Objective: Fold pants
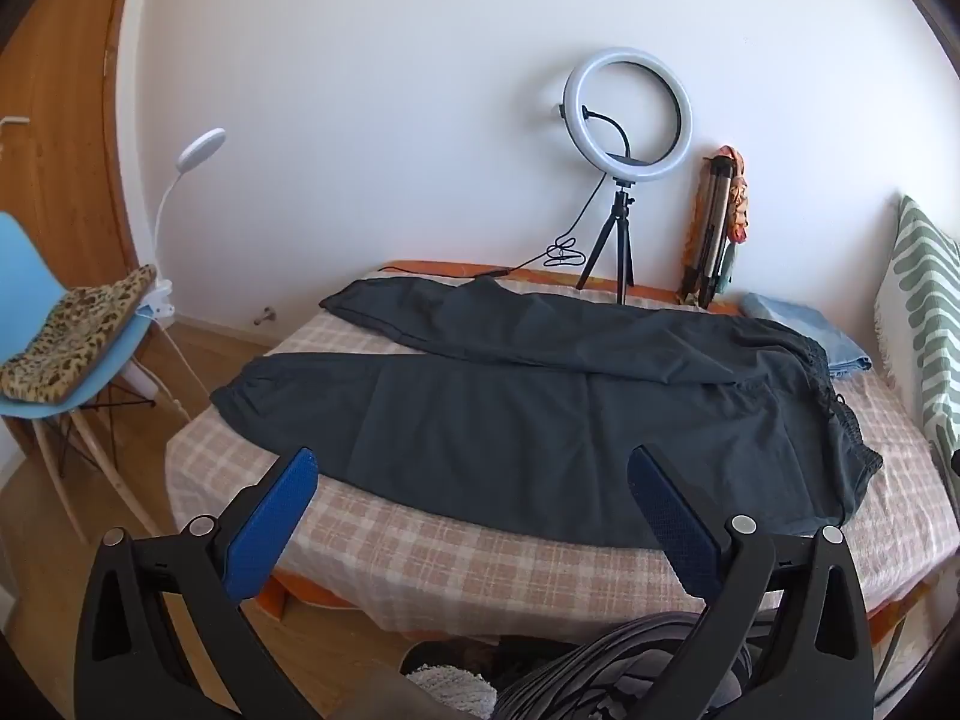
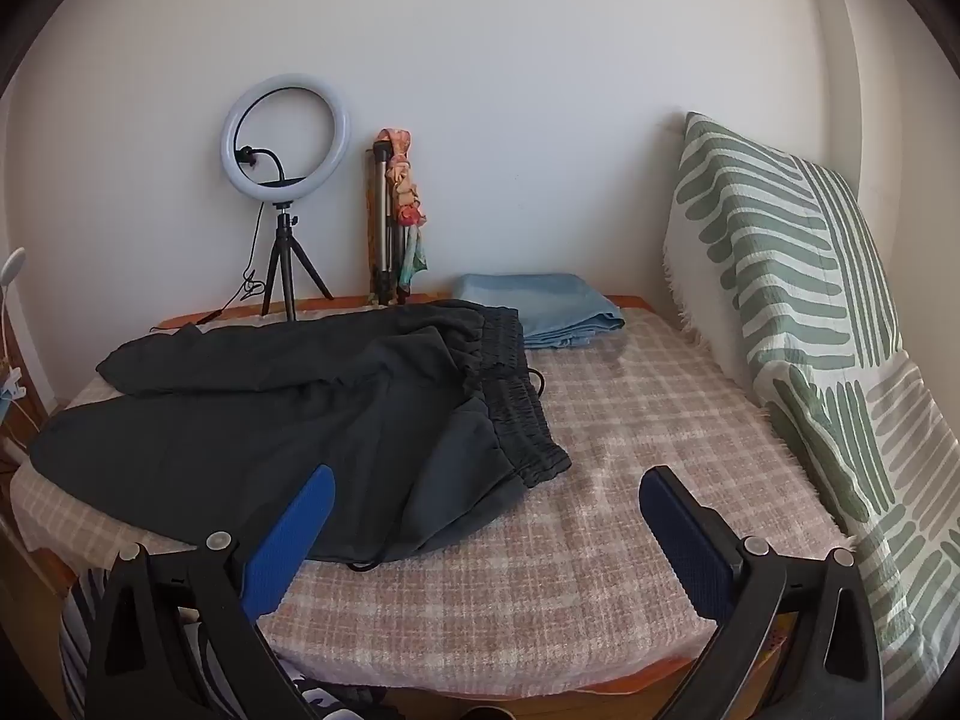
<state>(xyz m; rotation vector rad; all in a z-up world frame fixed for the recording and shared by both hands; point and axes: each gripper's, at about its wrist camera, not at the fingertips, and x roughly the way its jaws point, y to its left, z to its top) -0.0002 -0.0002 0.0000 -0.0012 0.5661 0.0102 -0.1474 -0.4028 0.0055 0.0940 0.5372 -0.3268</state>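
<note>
I see the dark pants spread flat on the tabletop, which is covered with a pink-and-white checked cloth. I take the pants as my landmark. Their two legs run out toward the left side of the left wrist view, the cuffs near the tabletop's left edge, and the gathered elastic waistband lies at their right end (its drawstring trails onto the checked cloth just beside it).

My left gripper hangs over the near edge of the pants, its blue pads spread wide and holding nothing. My right gripper hovers just off the waistband corner, nearer to me than the pants, jaws likewise wide apart and empty; its left pad overlaps the dark fabric in view, though I cannot tell whether it touches.

Beyond the pants, against the white wall, stands a ring light on a small black tripod. Right of it leans a folded tripod with a colourful scarf tied on. A folded blue cloth lies just behind the waistband. Well to the left of the pants sits a blue chair with a leopard-print cushion.
</note>
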